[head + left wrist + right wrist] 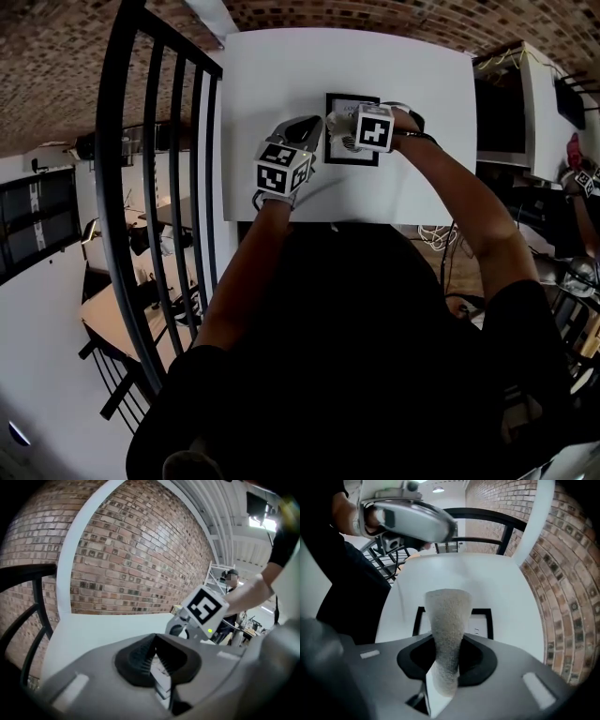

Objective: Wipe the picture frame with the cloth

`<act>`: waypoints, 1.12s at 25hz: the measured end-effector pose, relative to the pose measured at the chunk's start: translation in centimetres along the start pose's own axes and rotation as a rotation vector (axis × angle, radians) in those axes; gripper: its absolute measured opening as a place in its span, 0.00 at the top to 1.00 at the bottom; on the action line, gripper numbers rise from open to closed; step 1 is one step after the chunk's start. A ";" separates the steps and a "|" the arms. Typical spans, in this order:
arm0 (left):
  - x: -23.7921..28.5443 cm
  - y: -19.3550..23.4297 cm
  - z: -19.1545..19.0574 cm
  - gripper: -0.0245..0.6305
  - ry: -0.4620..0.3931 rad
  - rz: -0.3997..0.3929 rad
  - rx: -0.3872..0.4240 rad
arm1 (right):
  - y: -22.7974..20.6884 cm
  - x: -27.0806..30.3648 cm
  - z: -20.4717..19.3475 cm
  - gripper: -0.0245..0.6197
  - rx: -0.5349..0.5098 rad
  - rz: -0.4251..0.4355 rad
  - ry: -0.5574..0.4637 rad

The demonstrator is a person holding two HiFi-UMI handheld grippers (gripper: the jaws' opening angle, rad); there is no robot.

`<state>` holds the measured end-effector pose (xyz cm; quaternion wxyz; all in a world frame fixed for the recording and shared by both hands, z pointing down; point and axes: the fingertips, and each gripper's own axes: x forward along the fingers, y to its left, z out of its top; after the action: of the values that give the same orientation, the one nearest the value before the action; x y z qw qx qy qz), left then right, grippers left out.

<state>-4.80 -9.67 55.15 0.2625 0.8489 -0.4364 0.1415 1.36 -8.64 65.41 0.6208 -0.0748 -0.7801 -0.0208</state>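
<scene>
A black picture frame [352, 99] lies flat on the white table [281, 75]. In the right gripper view the picture frame [482, 623] sits just beyond the jaws. My right gripper [337, 127] is over it, shut on a grey-beige textured cloth [447, 630] that sticks out forward and droops across the frame. My left gripper [314, 124] hangs at the frame's left edge. Its jaws [154, 639] meet at the tips with nothing clearly clamped; a sliver of the frame shows under them. The right gripper's marker cube [205, 607] stands just ahead.
A black metal railing [159, 187] runs along the table's left side. A brick wall [140, 550] stands behind the table's far edge. A monitor and cabled equipment [511, 108] stand to the right. A person [229, 581] stands far in the background.
</scene>
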 end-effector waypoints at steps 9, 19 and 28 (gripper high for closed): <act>0.6 -0.9 -0.5 0.96 0.033 -0.012 0.000 | -8.7 0.9 -2.3 0.80 0.026 -0.116 0.086; 0.9 -1.0 -1.0 0.96 0.044 -0.012 -0.007 | -8.2 3.4 -2.7 0.80 0.046 -0.116 0.099; 0.5 -1.3 -1.7 0.96 0.047 -0.010 -0.006 | -2.6 4.3 -2.1 0.80 0.003 -0.052 0.092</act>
<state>-3.44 -8.45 56.37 0.2761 0.8468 -0.4261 0.1589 2.04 -11.07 70.17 0.6555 -0.0523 -0.7524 -0.0391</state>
